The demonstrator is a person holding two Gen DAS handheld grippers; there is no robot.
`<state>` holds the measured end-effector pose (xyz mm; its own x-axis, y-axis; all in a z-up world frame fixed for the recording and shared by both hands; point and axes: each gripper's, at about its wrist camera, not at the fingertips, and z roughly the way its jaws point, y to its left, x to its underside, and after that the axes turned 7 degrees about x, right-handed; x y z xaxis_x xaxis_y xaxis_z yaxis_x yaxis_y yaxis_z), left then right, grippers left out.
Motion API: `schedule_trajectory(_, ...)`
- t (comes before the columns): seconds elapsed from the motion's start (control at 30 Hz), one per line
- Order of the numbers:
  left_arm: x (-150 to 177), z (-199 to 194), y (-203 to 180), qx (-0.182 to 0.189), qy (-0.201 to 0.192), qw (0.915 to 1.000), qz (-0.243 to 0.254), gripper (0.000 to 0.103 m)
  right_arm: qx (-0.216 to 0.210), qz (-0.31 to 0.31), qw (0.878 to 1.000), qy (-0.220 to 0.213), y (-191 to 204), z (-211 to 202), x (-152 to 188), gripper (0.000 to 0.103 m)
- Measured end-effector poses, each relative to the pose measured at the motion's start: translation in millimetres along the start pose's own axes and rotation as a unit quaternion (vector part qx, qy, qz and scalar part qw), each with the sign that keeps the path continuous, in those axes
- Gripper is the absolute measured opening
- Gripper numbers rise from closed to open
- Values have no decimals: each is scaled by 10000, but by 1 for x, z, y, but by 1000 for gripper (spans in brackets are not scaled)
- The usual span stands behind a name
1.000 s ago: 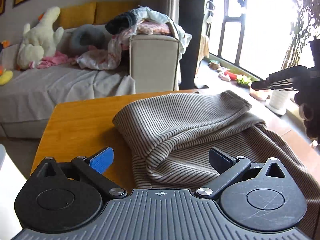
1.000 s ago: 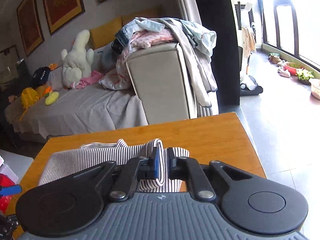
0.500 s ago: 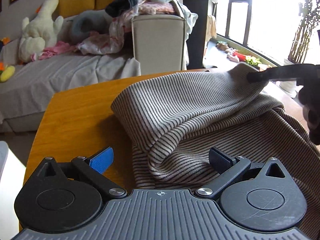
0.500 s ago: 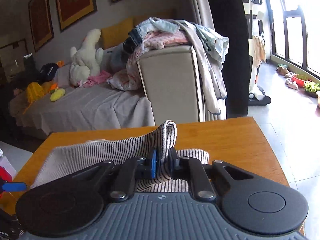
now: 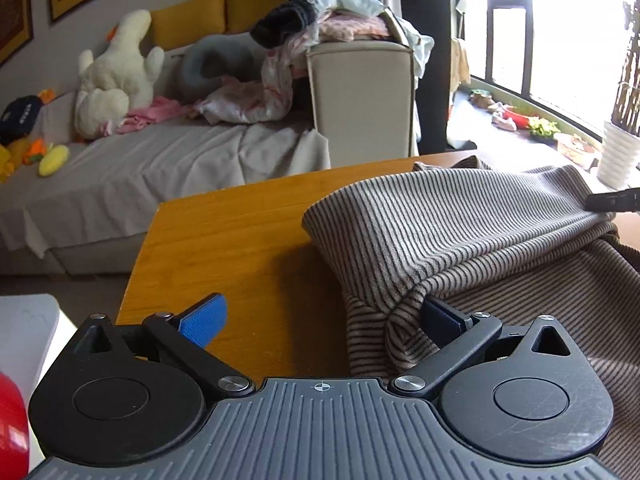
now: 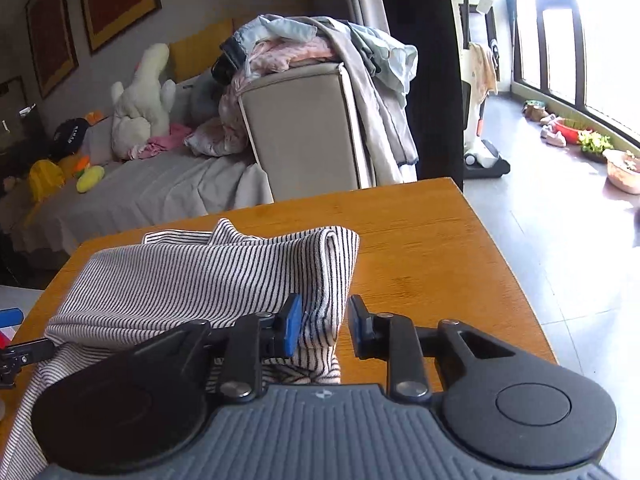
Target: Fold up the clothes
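Note:
A striped knit garment (image 5: 460, 232) lies on the wooden table (image 5: 240, 232), its top layer folded over toward the left. My left gripper (image 5: 320, 320) is open wide at the garment's near left edge; a fold drapes over its right finger (image 5: 440, 320). My right gripper (image 6: 325, 328) is opening. The garment's rolled edge (image 6: 320, 280) sits between its jaws against the left pad (image 6: 292, 328), with a gap to the right pad. The right gripper's tip (image 5: 612, 202) shows at the far side in the left wrist view.
Beyond the table stands a sofa (image 6: 160, 188) with stuffed toys, its armrest (image 6: 304, 120) piled with clothes. Windows and floor plants (image 6: 592, 140) are on the right. A white surface (image 5: 24, 340) and a red object (image 5: 12, 420) sit left of the table.
The right gripper, shut on the raised striped fold, came down and its jaws parted; the fold now rests on the table. The left gripper stayed open and barely moved.

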<state>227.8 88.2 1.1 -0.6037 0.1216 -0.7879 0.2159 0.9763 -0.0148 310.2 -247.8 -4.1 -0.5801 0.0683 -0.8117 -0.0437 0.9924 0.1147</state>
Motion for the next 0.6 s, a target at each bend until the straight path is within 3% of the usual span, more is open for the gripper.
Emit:
schedule_trajectory(0.13,15,-29,-12,774,-192,9951,-586,103,-330,-6,9990,-287,-1,-47,25,35)
schedule_trajectory(0.27,34,-31,-43,1050,-255,9931,-462,103,-864,505,9941,-430,0,-74,54,52)
schedule_trajectory(0.4,50,-26,-62,903,-95,9958,-142,103,-873,346,9953,-232,10,-73,75,59)
schedule_trajectory(0.53,53,-28,-54,696,-182,9966,-405,103,-921,958,9911,51,-8,-62,76,63)
schedule_trajectory(0.6,52,-27,-51,639,-162,9967,-477,103,-1021,1187,9877,-2,-15,-64,79,63)
